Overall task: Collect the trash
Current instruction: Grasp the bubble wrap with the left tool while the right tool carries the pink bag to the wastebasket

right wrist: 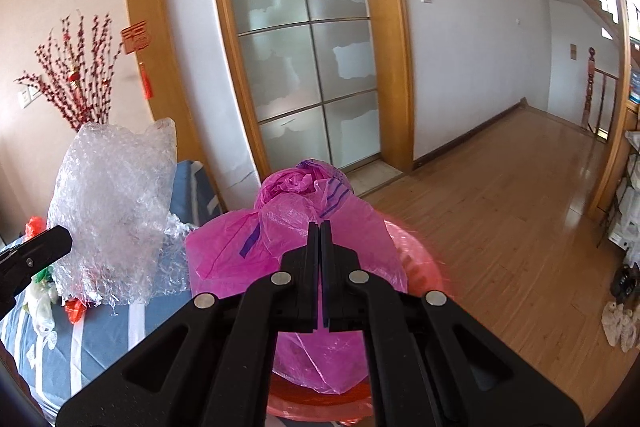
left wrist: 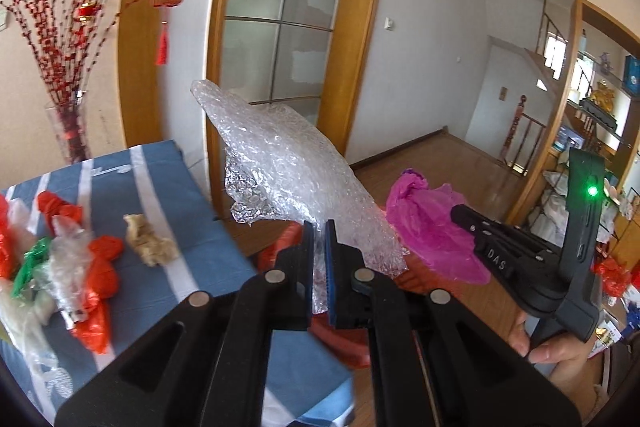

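Observation:
My left gripper (left wrist: 319, 227) is shut on a crumpled sheet of clear bubble wrap (left wrist: 288, 171) and holds it up in the air past the table's right edge; the wrap also shows in the right wrist view (right wrist: 116, 211). My right gripper (right wrist: 320, 227) is shut on a pink plastic bag (right wrist: 288, 243) and holds it over a red bin (right wrist: 416, 263). The pink bag (left wrist: 428, 227) and the right gripper (left wrist: 460, 213) show at the right of the left wrist view. Several scraps of trash (left wrist: 72, 251) lie on the blue striped tablecloth (left wrist: 172, 187).
A red bin (left wrist: 344, 339) stands on the wood floor below both grippers. A tan crumpled wad (left wrist: 148, 241) lies on the table. A glass vase with red branches (left wrist: 70, 131) stands behind the table. A frosted glass door (right wrist: 304, 59) is ahead. Cluttered shelves (left wrist: 592, 131) stand at right.

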